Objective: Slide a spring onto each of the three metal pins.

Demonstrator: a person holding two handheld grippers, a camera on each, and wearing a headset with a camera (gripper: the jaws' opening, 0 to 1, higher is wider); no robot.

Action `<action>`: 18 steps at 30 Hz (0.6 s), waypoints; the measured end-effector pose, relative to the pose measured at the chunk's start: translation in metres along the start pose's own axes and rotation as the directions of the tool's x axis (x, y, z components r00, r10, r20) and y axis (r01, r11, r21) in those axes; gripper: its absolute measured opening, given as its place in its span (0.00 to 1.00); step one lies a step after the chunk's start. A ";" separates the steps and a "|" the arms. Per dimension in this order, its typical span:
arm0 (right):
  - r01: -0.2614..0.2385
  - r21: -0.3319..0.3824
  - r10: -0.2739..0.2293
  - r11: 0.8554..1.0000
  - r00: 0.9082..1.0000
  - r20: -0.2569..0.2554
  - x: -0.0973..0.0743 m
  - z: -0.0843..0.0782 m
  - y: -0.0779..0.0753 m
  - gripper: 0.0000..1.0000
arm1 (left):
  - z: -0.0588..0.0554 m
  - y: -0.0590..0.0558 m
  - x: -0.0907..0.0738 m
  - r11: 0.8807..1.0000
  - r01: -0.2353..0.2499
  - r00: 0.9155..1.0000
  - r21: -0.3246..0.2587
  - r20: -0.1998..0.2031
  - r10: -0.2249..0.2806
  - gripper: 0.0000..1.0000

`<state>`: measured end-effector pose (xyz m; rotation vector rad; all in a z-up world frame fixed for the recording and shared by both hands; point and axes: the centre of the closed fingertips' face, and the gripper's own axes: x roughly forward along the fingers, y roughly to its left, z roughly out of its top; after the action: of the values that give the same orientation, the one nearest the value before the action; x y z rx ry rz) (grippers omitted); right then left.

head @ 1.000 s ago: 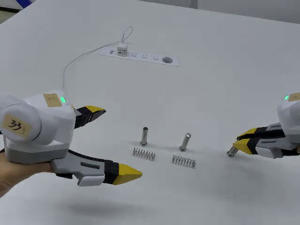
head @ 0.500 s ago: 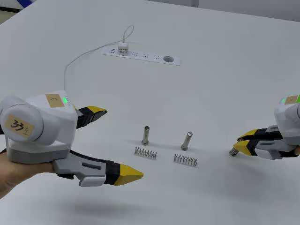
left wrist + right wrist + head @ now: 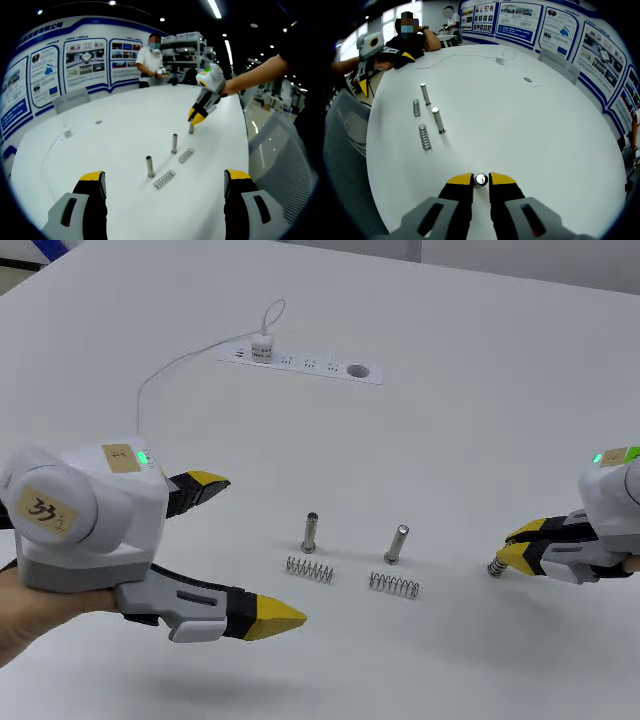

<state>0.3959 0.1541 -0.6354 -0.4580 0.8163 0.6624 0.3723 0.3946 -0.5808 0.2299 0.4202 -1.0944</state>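
Note:
Two bare metal pins [image 3: 310, 532] [image 3: 397, 543] stand upright mid-table, each with a loose spring [image 3: 308, 568] [image 3: 393, 586] lying in front of it. A third pin [image 3: 495, 565], with a spring coiled round it, stands at the right. My right gripper [image 3: 515, 552] is shut on it, and the pin's round top [image 3: 480, 180] sits between the yellow tips. My left gripper [image 3: 240, 547] hangs wide open at the left, with nothing between its jaws. The left gripper view shows the two pins [image 3: 149, 166] [image 3: 174, 143] and both springs [image 3: 164, 179] [image 3: 186, 155] ahead.
A white power strip [image 3: 300, 360] with a plugged charger and a cable lies at the back of the white table [image 3: 480, 420]. People sit and stand beyond the table's far edges.

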 end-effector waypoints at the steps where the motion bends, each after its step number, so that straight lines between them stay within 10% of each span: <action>1: 0.005 -0.004 -0.005 1.000 1.000 0.000 -0.001 0.000 -0.001 0.14 | 0.001 0.000 -0.001 1.000 -0.002 1.000 0.000 0.004 0.002 1.00; 18: 0.038 -0.060 -0.035 0.997 0.998 0.059 -0.033 0.031 0.004 0.18 | 0.016 0.002 -0.002 1.000 -0.001 0.999 0.015 0.042 0.000 1.00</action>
<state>0.3922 0.1641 -0.5912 -0.5058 0.7325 0.6654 0.3769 0.3916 -0.5658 0.2194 0.3742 -1.1002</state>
